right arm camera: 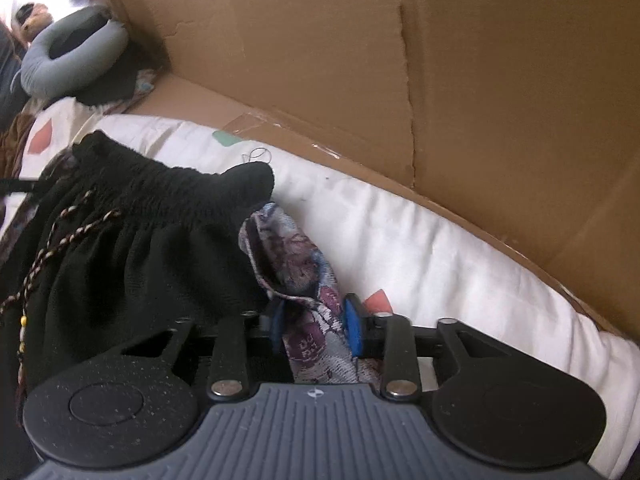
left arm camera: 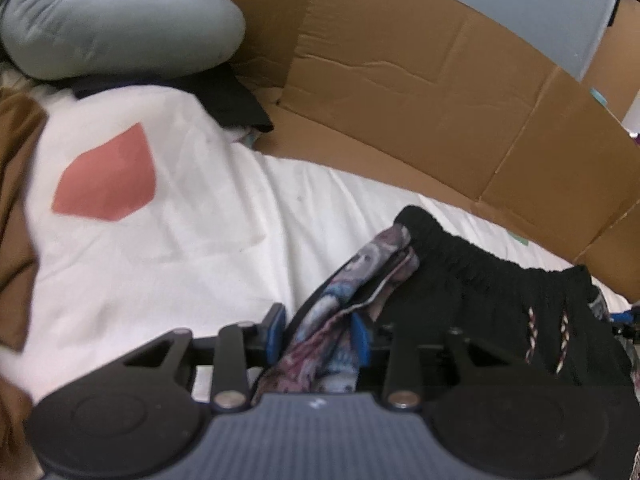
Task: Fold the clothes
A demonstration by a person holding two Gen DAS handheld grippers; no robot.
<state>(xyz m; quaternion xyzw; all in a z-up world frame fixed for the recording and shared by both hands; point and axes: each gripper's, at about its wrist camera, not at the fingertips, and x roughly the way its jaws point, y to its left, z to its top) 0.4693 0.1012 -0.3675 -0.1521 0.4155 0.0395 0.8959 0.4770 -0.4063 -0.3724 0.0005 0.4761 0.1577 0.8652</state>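
Observation:
A garment with a black gathered elastic waistband (left arm camera: 480, 256), a braided drawstring (left arm camera: 530, 336) and a purple-blue patterned fabric part (left arm camera: 344, 312) hangs stretched between my two grippers above the white sheet. My left gripper (left arm camera: 318, 334) is shut on a bunched strip of the patterned fabric at the garment's left side. My right gripper (right arm camera: 316, 330) is shut on the patterned fabric (right arm camera: 304, 280) at the garment's right side, with the black waistband (right arm camera: 168, 192) to its left.
A white bed sheet (left arm camera: 200, 248) with coral patches (left arm camera: 106, 176) lies below. Cardboard panels (left arm camera: 420, 92) wall the far side, also in the right wrist view (right arm camera: 400, 60). A grey ring pillow (left arm camera: 112, 28) and dark clothes (left arm camera: 228, 100) lie at the far left. Brown fabric (left arm camera: 16, 200) is at the left edge.

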